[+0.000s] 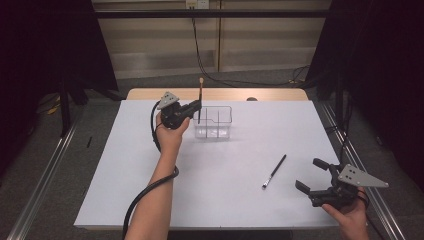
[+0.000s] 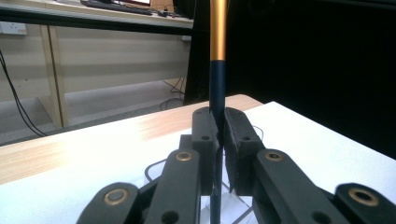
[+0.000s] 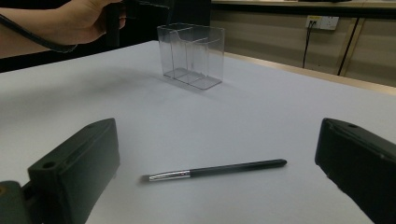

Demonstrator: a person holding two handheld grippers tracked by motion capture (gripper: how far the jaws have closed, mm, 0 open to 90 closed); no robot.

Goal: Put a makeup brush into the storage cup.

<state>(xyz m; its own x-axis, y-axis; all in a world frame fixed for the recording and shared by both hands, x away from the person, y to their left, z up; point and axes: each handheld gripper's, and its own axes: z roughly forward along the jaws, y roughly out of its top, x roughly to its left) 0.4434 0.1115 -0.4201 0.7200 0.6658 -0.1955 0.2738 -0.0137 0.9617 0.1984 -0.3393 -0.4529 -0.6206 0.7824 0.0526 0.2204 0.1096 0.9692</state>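
Note:
My left gripper (image 1: 196,106) is shut on a thin brush with a dark blue and gold handle (image 1: 200,95), held upright above the left compartment of a clear plastic organizer box (image 1: 214,121). In the left gripper view the handle (image 2: 217,70) rises straight from between the closed jaws. A second, black brush with a silver ferrule (image 1: 274,171) lies flat on the white table cover. My right gripper (image 1: 312,175) stands open near the front right corner, jaws wide apart, with the black brush (image 3: 215,169) lying ahead between them, untouched.
The white cover (image 1: 215,165) spreads over a wooden table whose far edge (image 1: 215,94) shows bare. Beyond it are a grey floor, cables and a wall. Dark curtains stand on both sides, and metal rails (image 1: 45,170) run along the table.

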